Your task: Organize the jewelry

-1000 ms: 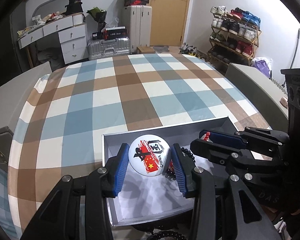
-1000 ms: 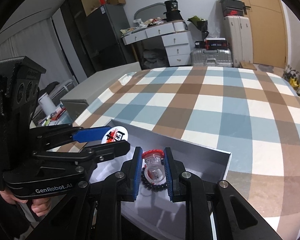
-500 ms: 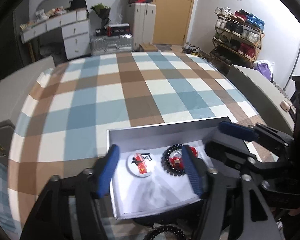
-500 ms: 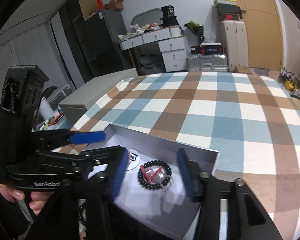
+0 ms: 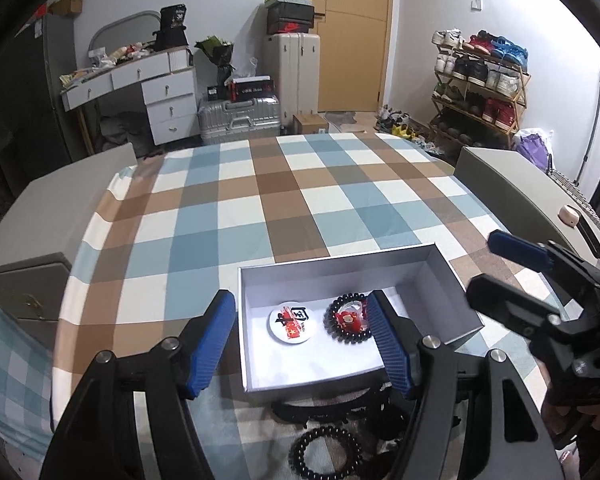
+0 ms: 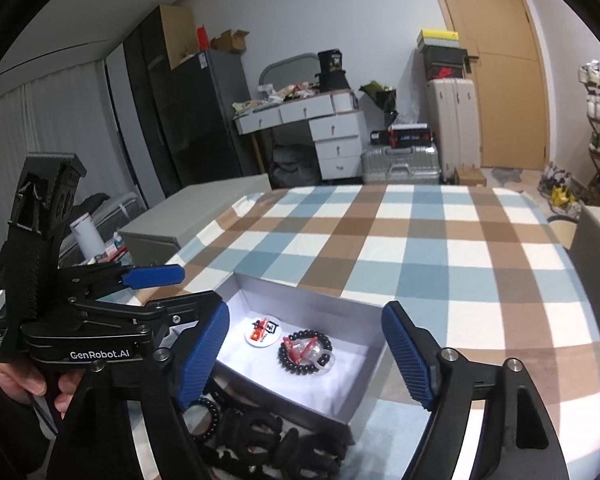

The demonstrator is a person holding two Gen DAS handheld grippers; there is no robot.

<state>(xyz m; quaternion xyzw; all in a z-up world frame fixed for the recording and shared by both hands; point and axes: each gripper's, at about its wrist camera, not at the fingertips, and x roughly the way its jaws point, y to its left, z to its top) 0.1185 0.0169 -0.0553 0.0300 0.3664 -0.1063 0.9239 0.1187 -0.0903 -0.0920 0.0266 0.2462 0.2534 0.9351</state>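
Observation:
An open grey box [image 5: 416, 276] [image 6: 364, 400] sits on the checked tablecloth. Inside lie a round white badge with a red flag [image 5: 289, 323] [image 6: 262, 331] and a black bead bracelet [image 5: 346, 335] [image 6: 305, 350] ringing a red and clear ornament [image 5: 347, 318] [image 6: 314, 350]. My left gripper [image 5: 302, 346] is open and empty above the box's near side. My right gripper [image 6: 306, 354] is open and empty above the box. More black bead bracelets [image 5: 326, 454] [image 6: 206, 416] lie on the cloth in front of the box.
Black chunky hair ties or bands [image 6: 268, 446] lie by the box's near edge. Grey cabinets [image 5: 40, 232] [image 5: 512, 196] flank the table. Behind it stand a white dresser [image 5: 140, 92], suitcases [image 5: 240, 118] and a shoe rack [image 5: 480, 84].
Both grippers opened and let go: the left released the badge, the right released the red and clear ornament, inside the box. Both then pulled back and up from the box.

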